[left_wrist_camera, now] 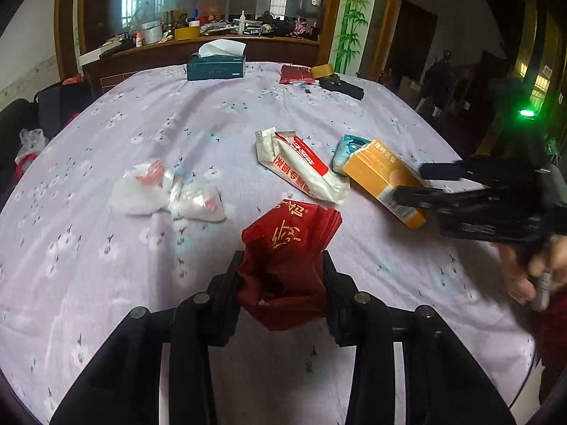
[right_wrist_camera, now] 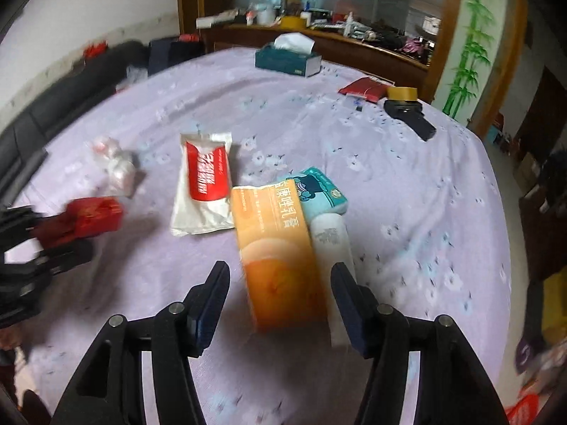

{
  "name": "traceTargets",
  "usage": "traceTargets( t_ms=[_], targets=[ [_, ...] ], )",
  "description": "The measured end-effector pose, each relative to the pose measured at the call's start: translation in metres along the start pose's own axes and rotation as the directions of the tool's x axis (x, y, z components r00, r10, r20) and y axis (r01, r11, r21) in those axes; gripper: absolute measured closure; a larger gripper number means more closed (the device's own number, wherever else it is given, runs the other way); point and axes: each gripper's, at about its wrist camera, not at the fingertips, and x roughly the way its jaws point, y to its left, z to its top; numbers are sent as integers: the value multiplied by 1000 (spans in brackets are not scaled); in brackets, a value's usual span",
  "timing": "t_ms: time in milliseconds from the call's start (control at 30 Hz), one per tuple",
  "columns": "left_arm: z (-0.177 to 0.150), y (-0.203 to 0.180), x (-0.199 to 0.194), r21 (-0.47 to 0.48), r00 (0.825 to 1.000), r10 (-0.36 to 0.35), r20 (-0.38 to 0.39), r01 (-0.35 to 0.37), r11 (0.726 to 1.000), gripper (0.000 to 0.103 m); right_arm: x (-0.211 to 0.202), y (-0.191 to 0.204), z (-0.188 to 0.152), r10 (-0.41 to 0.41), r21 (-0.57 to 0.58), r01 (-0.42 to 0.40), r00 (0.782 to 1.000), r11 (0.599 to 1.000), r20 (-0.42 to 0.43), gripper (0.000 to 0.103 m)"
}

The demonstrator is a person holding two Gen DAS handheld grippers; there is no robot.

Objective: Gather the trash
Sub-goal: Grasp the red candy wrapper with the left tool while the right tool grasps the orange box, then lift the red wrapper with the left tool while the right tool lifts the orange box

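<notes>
My left gripper [left_wrist_camera: 280,265] is shut on a crumpled red packet [left_wrist_camera: 287,248] and holds it just above the lilac tablecloth [left_wrist_camera: 141,113]; it also shows in the right wrist view [right_wrist_camera: 92,217]. My right gripper [right_wrist_camera: 280,279] is open, its fingers on either side of an orange carton [right_wrist_camera: 280,255] without touching it; the carton also shows in the left wrist view [left_wrist_camera: 382,180]. A white tube [right_wrist_camera: 333,244] lies against the carton's right side. A white and red wrapper [left_wrist_camera: 301,166], a teal tissue pack [left_wrist_camera: 349,150] and a crumpled white plastic bag [left_wrist_camera: 166,193] lie on the cloth.
A dark green tissue box [left_wrist_camera: 216,65] stands at the table's far edge. A red pouch [left_wrist_camera: 296,74], a roll of brown tape [left_wrist_camera: 322,70] and a black device [left_wrist_camera: 342,86] lie at the far right. A cluttered wooden sideboard [left_wrist_camera: 198,40] stands behind the table.
</notes>
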Motion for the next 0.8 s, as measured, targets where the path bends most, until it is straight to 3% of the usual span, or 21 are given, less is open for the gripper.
traceTargets(
  t_ms=[200, 267, 333, 567, 700, 800],
  targets=[
    [-8, -4, -4, -22, 1000, -9, 12, 10, 1000, 65, 14, 13, 2, -52, -83, 50, 999, 995, -17, 39],
    [-10, -7, -6, -17, 1000, -1, 21, 1, 1000, 65, 17, 18, 0, -52, -91, 49, 998, 995, -30, 47],
    [-12, -8, -6, -23, 1000, -5, 26, 6, 1000, 65, 17, 22, -3, -66, -96, 62, 997, 993, -35, 48],
    [-20, -12, -9, -36, 999, 10, 37, -9, 999, 65, -3, 21, -19, -13, 13, 13, 1000, 1000, -29, 48],
    [-26, -19, -12, -43, 998, 17, 55, -15, 999, 65, -39, 26, -36, 21, 95, -24, 999, 995, 32, 48],
    [-29, -25, -15, -49, 997, 19, 77, -15, 999, 65, -66, 34, -52, 3, 136, -15, 996, 991, 92, 48]
  ],
)
